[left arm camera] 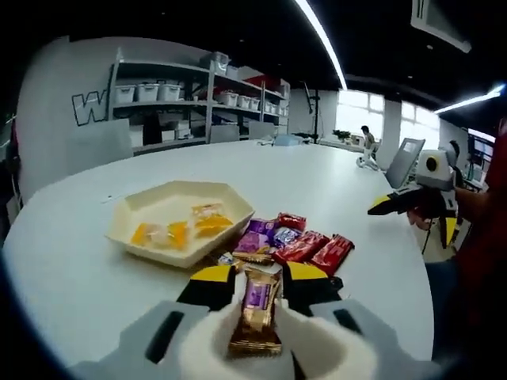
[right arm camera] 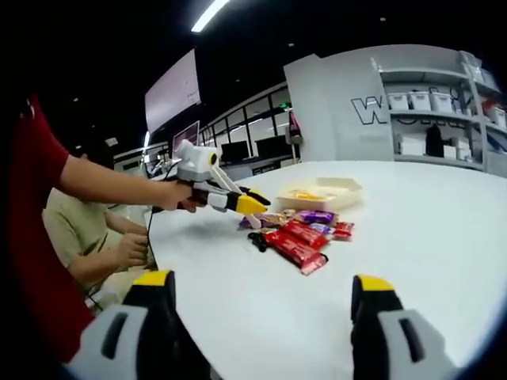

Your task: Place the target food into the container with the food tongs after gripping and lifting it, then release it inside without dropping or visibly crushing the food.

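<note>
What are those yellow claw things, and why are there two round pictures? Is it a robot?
No robot here. A person holds a grabbing tool in each hand, called a hand-held gripper, and a small camera rides on each one. So each round picture looks out along one tool's two jaws.

In the left gripper view, the left hand-held gripper pinches a gold and purple snack bar. Ahead on the white table sits a cream tray with yellow wrapped sweets, beside a pile of red and purple snack packets.

In the right gripper view, the right hand-held gripper is open and holds nothing. It looks across at the same pile.
</note>
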`<state>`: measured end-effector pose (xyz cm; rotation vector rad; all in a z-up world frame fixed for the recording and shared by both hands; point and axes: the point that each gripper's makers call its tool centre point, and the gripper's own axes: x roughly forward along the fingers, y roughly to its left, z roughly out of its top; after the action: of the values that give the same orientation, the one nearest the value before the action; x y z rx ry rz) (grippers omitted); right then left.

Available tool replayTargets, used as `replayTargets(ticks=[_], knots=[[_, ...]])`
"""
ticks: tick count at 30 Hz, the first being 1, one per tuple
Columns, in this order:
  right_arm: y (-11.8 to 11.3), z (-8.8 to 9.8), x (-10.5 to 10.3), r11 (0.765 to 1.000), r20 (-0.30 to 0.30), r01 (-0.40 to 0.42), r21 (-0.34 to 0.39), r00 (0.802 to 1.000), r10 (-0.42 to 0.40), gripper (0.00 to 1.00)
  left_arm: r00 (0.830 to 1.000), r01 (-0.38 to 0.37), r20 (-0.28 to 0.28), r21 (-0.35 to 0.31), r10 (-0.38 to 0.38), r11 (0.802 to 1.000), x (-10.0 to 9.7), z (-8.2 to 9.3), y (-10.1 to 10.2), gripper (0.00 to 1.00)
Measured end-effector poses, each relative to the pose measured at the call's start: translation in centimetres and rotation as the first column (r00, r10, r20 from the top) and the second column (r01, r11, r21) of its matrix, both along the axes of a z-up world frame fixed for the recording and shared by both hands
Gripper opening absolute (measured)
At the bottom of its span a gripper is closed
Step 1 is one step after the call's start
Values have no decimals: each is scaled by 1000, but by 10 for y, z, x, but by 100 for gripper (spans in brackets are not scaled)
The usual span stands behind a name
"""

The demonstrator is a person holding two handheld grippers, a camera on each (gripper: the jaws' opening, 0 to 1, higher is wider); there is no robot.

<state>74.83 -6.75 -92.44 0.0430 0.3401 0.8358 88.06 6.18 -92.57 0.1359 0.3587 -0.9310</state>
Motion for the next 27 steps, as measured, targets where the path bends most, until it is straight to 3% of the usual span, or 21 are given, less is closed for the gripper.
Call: replayTargets(ticks=[3,16,27], knots=[[-1,0,1,1000,-3,3,0,1000,-3,91,1000,1,17,10,-1,1000,0,2,0,23],[4,-4,1,1000,-7,-5,-11,1000,5,90,999,-23,45,-55,26,998,6,34,6,24],[1,-1,3,1000,2,11,-17,1000,-11,92,996,-43,72,-73,48,996,23,50,4,24]])
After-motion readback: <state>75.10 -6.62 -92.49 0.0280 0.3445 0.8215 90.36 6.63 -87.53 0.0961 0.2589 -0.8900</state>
